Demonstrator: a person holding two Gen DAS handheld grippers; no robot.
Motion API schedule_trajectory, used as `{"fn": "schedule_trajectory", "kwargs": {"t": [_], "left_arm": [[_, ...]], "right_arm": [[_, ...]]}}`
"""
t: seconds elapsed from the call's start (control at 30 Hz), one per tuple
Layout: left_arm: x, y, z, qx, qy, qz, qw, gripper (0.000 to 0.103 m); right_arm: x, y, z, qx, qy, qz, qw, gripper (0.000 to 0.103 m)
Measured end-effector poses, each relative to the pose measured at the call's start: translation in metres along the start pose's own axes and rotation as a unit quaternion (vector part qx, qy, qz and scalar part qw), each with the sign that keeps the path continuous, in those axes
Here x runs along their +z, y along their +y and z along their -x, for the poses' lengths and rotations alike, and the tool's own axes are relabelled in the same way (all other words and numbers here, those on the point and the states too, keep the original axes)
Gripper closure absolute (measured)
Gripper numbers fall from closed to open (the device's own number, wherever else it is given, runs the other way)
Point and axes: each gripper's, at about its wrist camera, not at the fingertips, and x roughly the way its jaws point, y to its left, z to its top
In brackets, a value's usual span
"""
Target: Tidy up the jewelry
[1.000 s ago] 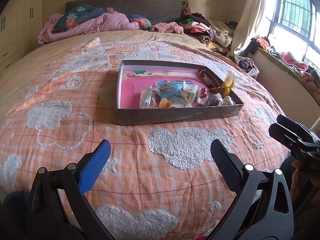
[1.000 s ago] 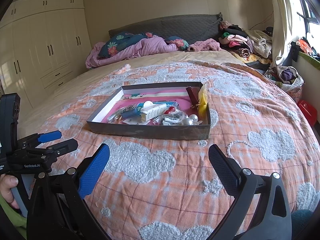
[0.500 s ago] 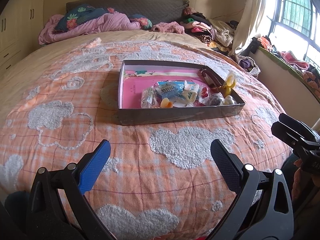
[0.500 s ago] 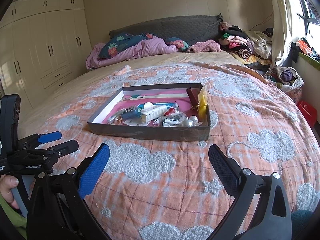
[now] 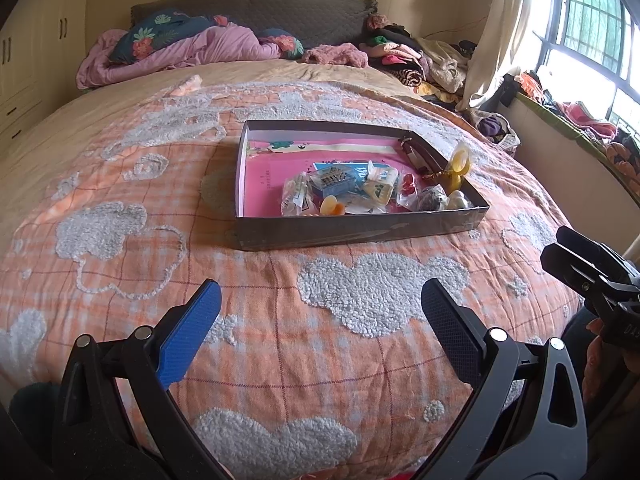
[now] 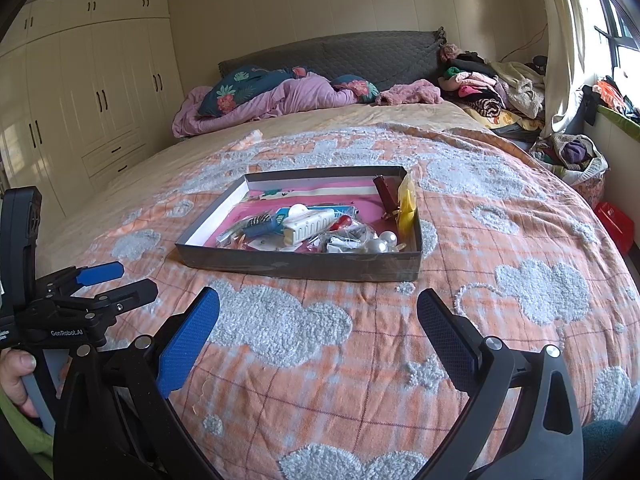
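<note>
Both claws hang spread wide and empty over the bed [image 5: 120, 184]: left claw [image 5: 320, 312], then right claw [image 6: 318, 312]. Ahead, well apart from both, sits the shallow box [image 6: 304, 266] of jewelry [image 6: 376, 245] (small bags, pearl beads, a yellow clip [image 6: 406, 204]).

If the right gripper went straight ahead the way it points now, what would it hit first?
Probably the near wall of the box. The right gripper, jaws open, hangs over the blanket facing it, nothing between; depth is uncertain.
</note>
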Motion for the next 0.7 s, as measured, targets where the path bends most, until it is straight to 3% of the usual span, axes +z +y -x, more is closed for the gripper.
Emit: {"fn": "schedule_trajectory", "kwargs": {"t": [0.7], "left_arm": [[0.002, 0.0005, -0.0036, 0.009, 0.008, -0.006, 0.9999, 0.01]], "right_arm": [[0.0007, 0.0003, -0.0007, 0.0, 0.003, 0.002, 1.0, 0.004]]}}
